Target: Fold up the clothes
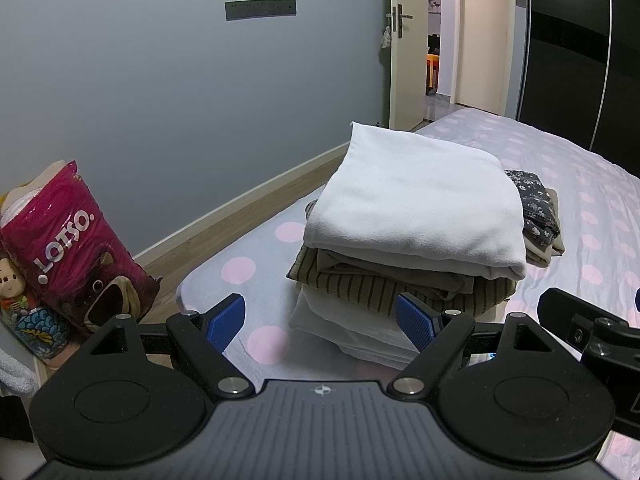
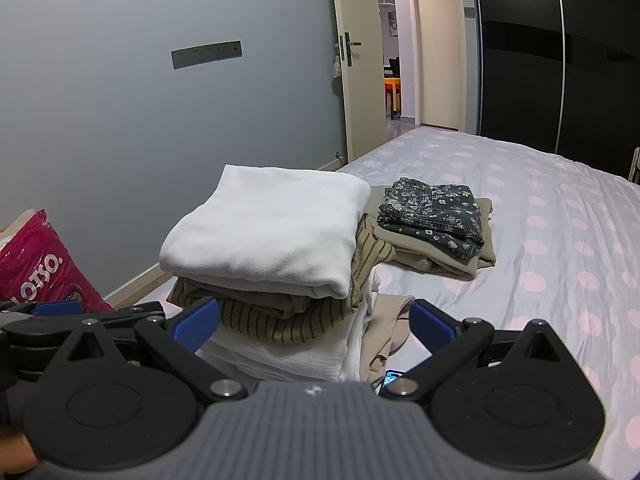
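A stack of folded clothes stands on the bed, topped by a white folded garment (image 1: 416,204) (image 2: 268,232) over an olive striped garment (image 1: 360,284) (image 2: 280,320) and white pieces below. Behind it lies a second, lower pile: a dark floral garment (image 2: 434,214) (image 1: 534,204) on a beige one (image 2: 432,256). My left gripper (image 1: 320,322) is open in front of the stack with nothing between its blue pads. My right gripper (image 2: 314,326) is open too, its pads either side of the stack's lower front. A beige cloth (image 2: 390,332) hangs at the stack's right.
The bed (image 2: 540,240) has a lilac cover with pink dots. A pink LOTSO bag (image 1: 76,240) and plush toys (image 1: 14,284) sit on the floor at left. A grey wall, an open door (image 2: 356,80) and a dark wardrobe (image 2: 560,60) lie beyond. A small lit device (image 2: 391,378) shows below.
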